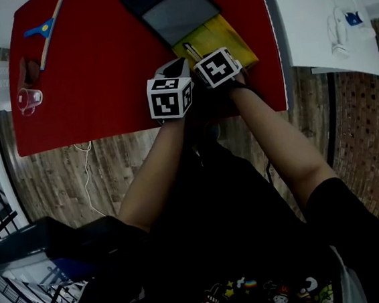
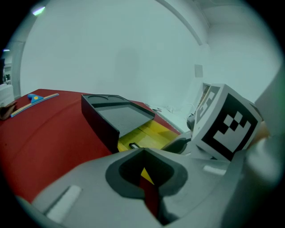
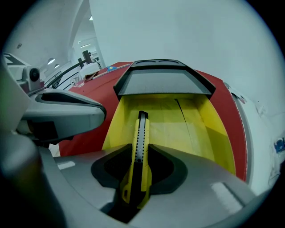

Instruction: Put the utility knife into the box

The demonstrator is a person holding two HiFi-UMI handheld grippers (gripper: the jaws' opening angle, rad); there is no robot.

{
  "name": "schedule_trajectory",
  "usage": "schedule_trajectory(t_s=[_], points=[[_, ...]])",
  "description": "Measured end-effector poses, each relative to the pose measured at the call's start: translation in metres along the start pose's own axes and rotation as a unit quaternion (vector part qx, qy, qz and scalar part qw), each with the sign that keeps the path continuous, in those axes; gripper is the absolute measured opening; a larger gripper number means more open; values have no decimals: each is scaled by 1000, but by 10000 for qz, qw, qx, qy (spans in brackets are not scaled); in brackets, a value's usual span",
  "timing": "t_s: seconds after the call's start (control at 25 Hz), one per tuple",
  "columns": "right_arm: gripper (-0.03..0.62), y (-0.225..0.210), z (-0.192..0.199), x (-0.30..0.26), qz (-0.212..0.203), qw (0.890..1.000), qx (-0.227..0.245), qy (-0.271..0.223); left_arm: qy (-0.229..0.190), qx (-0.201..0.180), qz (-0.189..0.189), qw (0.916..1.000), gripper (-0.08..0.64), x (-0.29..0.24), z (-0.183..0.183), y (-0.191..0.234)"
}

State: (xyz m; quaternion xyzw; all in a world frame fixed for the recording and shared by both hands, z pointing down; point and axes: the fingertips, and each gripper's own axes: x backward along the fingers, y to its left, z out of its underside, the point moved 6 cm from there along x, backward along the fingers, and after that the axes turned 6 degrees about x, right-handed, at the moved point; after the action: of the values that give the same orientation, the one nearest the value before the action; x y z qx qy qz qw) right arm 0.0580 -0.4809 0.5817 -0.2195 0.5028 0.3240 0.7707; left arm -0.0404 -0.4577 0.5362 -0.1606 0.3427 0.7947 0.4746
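The yellow-and-black utility knife (image 3: pixel 139 149) sits lengthwise between the jaws of my right gripper (image 3: pixel 140 165), which is shut on it. Its tip points down into the open yellow box (image 3: pixel 191 122). The box's black lid (image 3: pixel 162 82) stands raised at the far end. In the head view the right gripper (image 1: pixel 197 54) hovers over the box (image 1: pixel 235 42) near the red table's front edge. My left gripper (image 1: pixel 175 68) is just to its left, beside the box, shut with nothing in it. In the left gripper view its jaws (image 2: pixel 147 178) meet, with the box (image 2: pixel 149 131) and lid (image 2: pixel 116 116) ahead.
The red table (image 1: pixel 101 76) carries a blue-and-yellow tool (image 1: pixel 45 28) at the far left and a clear cup (image 1: pixel 29 99) near its left edge. A white table (image 1: pixel 331 25) with white items stands to the right. The person's arms reach over the front edge.
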Motion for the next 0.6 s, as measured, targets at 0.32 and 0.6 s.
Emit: schedule_trajectory(t_s=[0.32, 0.6], points=[[143, 2, -4, -3, -18, 10000, 54, -52, 5, 105, -27, 9999, 2, -4, 1, 2], [164, 1, -1, 7, -174, 9990, -209, -347, -56, 27, 3, 10000, 2, 2, -7, -2]])
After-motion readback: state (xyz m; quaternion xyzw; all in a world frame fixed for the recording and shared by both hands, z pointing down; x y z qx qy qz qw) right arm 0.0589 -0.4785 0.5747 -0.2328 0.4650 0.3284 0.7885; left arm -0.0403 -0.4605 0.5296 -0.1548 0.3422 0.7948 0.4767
